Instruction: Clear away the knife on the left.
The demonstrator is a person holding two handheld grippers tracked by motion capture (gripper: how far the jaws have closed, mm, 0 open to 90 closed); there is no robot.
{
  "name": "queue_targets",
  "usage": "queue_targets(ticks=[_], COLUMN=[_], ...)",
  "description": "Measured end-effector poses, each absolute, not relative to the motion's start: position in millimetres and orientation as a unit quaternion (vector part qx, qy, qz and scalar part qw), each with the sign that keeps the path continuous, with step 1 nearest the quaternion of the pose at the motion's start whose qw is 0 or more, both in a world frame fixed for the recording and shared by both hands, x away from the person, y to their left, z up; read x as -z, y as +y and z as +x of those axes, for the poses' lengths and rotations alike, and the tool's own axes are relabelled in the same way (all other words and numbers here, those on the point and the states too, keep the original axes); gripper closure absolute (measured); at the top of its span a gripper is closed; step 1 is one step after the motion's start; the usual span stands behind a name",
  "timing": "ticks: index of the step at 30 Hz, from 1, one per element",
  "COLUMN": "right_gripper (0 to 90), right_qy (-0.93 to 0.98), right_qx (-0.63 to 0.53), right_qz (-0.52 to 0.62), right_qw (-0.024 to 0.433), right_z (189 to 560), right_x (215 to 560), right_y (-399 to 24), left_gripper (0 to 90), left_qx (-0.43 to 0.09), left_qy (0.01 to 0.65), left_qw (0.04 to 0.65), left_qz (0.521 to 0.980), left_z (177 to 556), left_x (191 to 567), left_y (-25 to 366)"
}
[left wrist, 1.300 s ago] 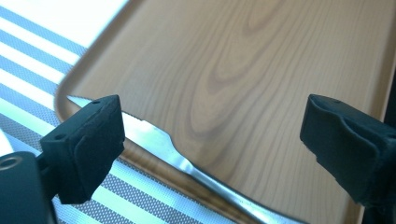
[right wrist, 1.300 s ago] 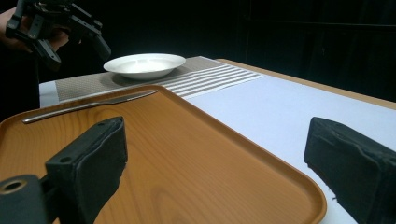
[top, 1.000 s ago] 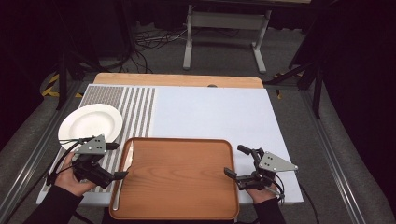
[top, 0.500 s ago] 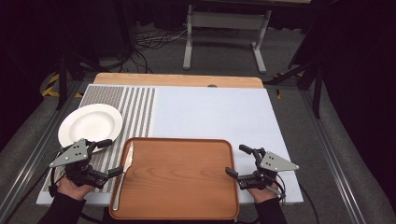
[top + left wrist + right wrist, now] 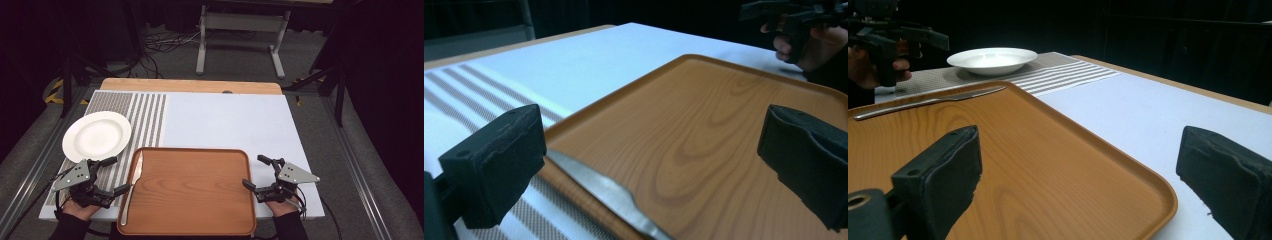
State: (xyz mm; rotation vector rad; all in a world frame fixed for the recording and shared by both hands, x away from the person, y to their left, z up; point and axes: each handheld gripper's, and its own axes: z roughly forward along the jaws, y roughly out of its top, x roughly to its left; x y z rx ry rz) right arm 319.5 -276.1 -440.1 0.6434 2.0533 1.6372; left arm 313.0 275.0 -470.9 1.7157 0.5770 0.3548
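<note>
Knife (image 5: 131, 186) lying along the left rim of the wooden tray (image 5: 190, 195), long axis running near to far, blade toward the far end, handle toward the near edge. Left gripper (image 5: 111, 176) just left of it, jaws spread wide and empty, straddling the blade in the left gripper view. Right gripper (image 5: 260, 172) well apart at the tray's right edge, likewise released. White plate (image 5: 96, 136) farther left on the bench.
</note>
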Motion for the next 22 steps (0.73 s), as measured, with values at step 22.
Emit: queue_targets(ticks=[22], right_gripper=[5.1], right_qy=[0.744], right_qx=[-0.585], right_qz=[0.239], right_qw=[0.216], right_z=[319.7], right_x=[444.0], right_y=[-276.1], left_gripper=[0.1], left_qx=[-0.153], left_qy=[0.276], left_qw=[0.617], left_qz=[0.721], left_z=[313.7], left_x=[479.2], left_y=[283.8])
